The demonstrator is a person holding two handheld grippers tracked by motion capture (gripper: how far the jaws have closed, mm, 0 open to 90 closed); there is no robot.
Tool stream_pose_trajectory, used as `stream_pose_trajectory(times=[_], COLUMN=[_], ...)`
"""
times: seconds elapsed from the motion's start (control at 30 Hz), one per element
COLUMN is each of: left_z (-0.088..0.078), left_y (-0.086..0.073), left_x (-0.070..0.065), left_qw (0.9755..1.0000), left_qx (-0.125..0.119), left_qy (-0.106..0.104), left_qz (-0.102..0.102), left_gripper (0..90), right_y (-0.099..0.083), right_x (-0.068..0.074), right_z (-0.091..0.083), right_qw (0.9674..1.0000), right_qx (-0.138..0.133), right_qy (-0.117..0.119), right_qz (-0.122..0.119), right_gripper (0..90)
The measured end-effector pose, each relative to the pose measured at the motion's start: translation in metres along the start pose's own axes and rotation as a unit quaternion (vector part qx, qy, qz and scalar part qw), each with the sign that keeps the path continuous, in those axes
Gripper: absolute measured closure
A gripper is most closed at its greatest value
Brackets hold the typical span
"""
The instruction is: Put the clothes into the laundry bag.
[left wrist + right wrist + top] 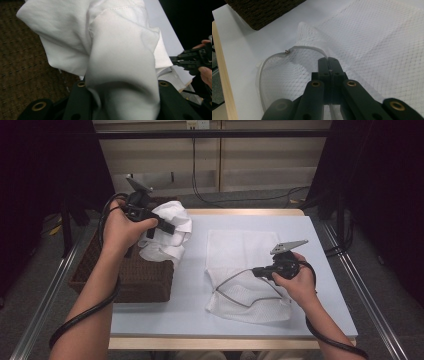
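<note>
A pale blue table (190, 285) stands in a dim room, with a brown wicker basket (125, 275) at its left edge and a white mesh laundry bag (240, 250) lying flat toward its right side. The left gripper (162, 226) holds a crumpled, soft white cloth (120, 62) bunched between its jaws above the basket's far right corner, while the right gripper (329, 65), jaws pressed together, pinches the bag's zippered rim (307, 48) near the table's front edge. The step looks like carrying the cloth to the bag, and next it must cross rightward into the held-up mouth.

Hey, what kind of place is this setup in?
Probably a lab or recording booth staged for a laundry chore, not a home: a bare pale table between dark curtains, loose cables on the floor, and a wicker basket beside a mesh laundry bag.
</note>
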State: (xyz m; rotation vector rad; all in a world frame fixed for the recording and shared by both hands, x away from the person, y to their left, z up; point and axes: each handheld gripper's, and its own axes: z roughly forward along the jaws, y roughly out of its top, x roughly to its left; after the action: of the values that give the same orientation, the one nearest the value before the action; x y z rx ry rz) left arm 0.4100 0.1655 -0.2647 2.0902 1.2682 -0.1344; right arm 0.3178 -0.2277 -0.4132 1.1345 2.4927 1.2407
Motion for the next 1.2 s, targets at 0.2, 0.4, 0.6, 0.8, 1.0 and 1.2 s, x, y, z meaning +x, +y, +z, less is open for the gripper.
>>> stream_pose_trajectory(times=[0.2,0.4,0.6,0.8,1.0,1.2], left_z=[0.012,0.025,0.036,0.042,0.05,0.06], left_y=[0.0,-0.006,-0.012,-0.018,-0.023,-0.028], left_x=[-0.011,-0.023,-0.032,-0.042,-0.05,-0.059], left_qw=[0.9998,0.9989,0.9974,0.9955,0.9949,0.9919], left_qx=[0.012,0.024,0.034,0.04,0.037,0.048], left_qy=[-0.008,-0.023,-0.037,-0.053,-0.065,-0.08], left_qz=[0.014,0.032,0.052,0.067,0.068,0.086], left_gripper=[64.9,64.9,64.9,64.9,64.9,64.9], right_y=[0.001,0.003,0.003,0.004,0.007,0.01], right_x=[0.001,-0.002,-0.004,-0.005,-0.005,-0.007], right_z=[0.001,-0.001,-0.001,0.0,0.001,0.002], right_qw=[1.0,1.0,1.0,0.9999,0.9998,0.9998], right_qx=[0.002,0.001,0.002,0.002,0.004,0.005], right_qy=[-0.001,-0.007,-0.007,-0.012,-0.019,-0.019], right_qz=[0.001,0.001,0.004,0.004,0.002,0.003], right_gripper=[90.0,90.0,90.0,90.0,90.0,90.0])
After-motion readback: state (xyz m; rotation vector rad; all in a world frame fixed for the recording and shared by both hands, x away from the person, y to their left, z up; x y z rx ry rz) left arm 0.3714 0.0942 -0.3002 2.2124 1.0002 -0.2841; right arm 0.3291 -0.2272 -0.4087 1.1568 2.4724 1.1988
